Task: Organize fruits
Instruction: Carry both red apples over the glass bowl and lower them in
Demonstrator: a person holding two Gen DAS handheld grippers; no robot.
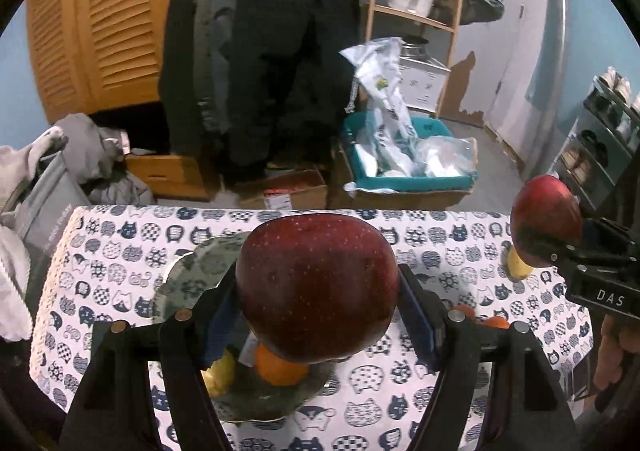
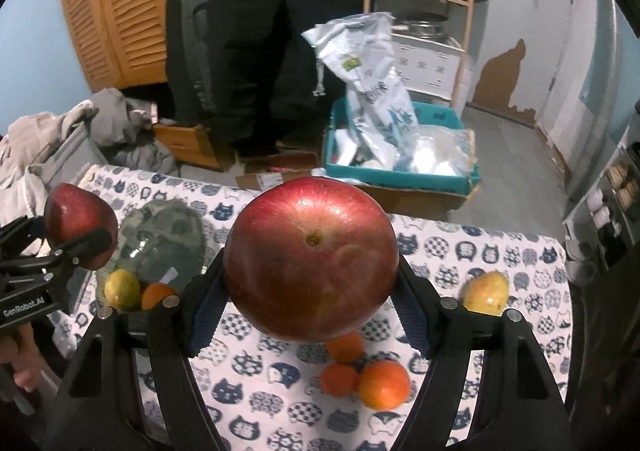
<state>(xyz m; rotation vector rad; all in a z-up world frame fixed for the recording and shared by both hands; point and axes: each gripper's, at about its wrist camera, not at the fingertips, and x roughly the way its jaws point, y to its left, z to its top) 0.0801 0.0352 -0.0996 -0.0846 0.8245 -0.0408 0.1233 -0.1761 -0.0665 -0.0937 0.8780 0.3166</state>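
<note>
A table draped in a white cloth printed with navy cat faces [image 1: 440, 251] fills the left wrist view, where the left gripper [image 1: 318, 311] has its blue pads clamped on a dark red apple [image 1: 316, 287] above a grey-green glass plate [image 1: 188, 279] that carries a small orange [image 1: 280, 369] and a yellow fruit [image 1: 220, 375]. In the right wrist view, the right gripper [image 2: 310, 291] pinches a shinier red apple [image 2: 310, 259] over three loose oranges [image 2: 382, 385] on the cloth, with a yellow pear [image 2: 486, 293] lying near its right side.
</note>
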